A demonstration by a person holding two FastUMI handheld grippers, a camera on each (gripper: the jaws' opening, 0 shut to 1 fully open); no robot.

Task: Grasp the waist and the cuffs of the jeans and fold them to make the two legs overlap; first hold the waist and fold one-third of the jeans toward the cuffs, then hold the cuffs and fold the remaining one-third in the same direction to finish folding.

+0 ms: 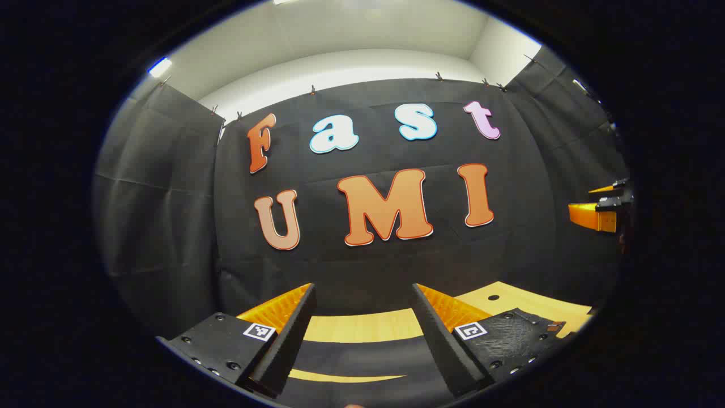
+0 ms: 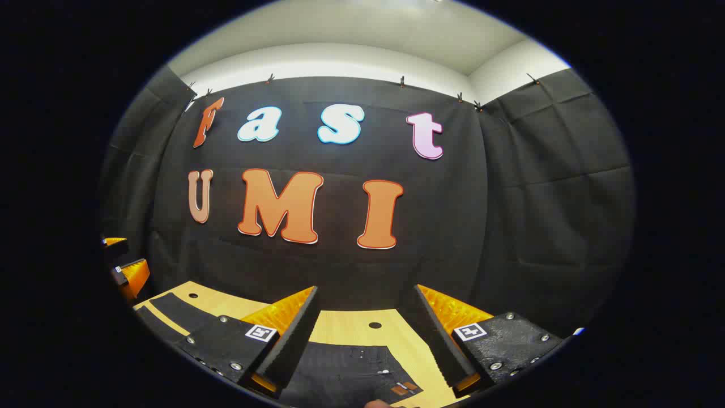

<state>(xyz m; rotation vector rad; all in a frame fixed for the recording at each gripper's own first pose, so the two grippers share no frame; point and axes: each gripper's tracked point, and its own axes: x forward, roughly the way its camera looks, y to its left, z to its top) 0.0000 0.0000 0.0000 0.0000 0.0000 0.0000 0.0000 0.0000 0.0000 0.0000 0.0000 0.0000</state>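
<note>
Dark jeans [image 2: 345,368] lie flat on the wooden table [image 2: 351,328]. Their waist end, with a button and a brown patch [image 2: 404,389], sits just below my right gripper [image 2: 365,294]. That gripper hovers open with nothing between its fingers. In the left gripper view, the jeans [image 1: 357,354] show as dark cloth under my left gripper [image 1: 361,292], which is also open and holds nothing. The right gripper [image 1: 597,201] shows at the far right of the left gripper view. At the far left of the right gripper view is the left gripper [image 2: 124,258].
The table [image 1: 362,327] has small round holes [image 1: 493,297] and ends close to the black cloth wall behind it. More black cloth closes in both sides. Another dark strip of the jeans [image 2: 170,309] lies toward the table's left in the right gripper view.
</note>
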